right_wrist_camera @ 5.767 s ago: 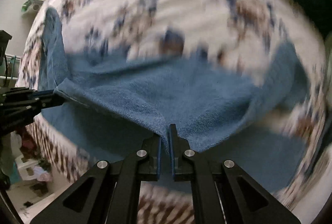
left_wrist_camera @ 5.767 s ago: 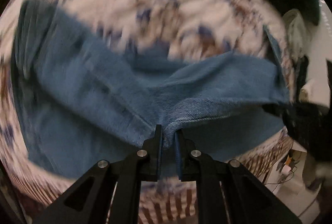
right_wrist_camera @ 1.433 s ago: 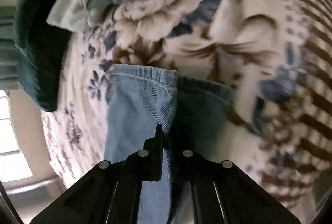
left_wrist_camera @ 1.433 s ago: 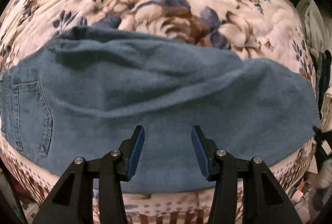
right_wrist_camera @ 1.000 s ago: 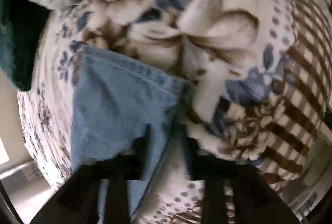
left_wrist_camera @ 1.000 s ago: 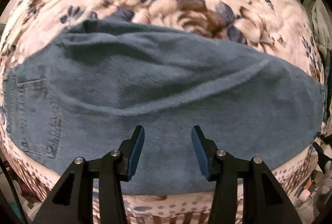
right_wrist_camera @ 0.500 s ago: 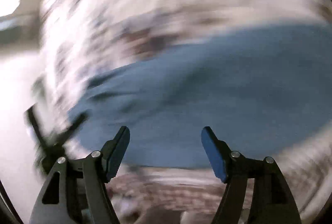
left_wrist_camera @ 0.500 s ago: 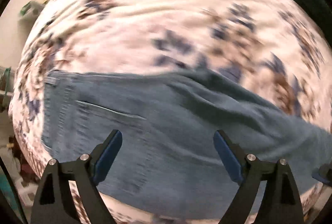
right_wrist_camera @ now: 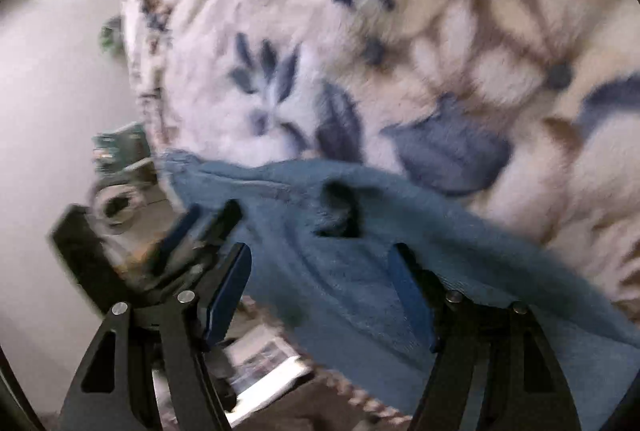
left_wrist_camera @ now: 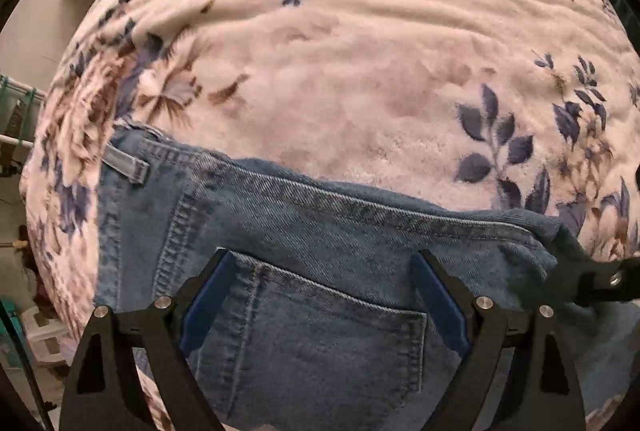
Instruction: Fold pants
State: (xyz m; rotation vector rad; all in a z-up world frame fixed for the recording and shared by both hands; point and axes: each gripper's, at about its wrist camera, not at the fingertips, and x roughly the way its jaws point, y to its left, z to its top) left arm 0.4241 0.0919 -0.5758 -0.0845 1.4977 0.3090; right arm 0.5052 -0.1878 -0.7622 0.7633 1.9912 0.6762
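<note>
Pants (left_wrist_camera: 304,311) lie folded on the blanket (left_wrist_camera: 360,71), both grippers (left_wrist_camera: 320,305) (right_wrist_camera: 320,295) now released and wide, where earlier they pinched denim.

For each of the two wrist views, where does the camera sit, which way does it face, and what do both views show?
Left wrist: on the left hand-held gripper, looking down on the blue denim jeans, back pocket between open fingers.
Right wrist: on the right hand-held gripper, open over the jeans' edge; blurred.
Shared: jeans, floral fleece blanket; each view catches the other gripper at its edge.
</note>
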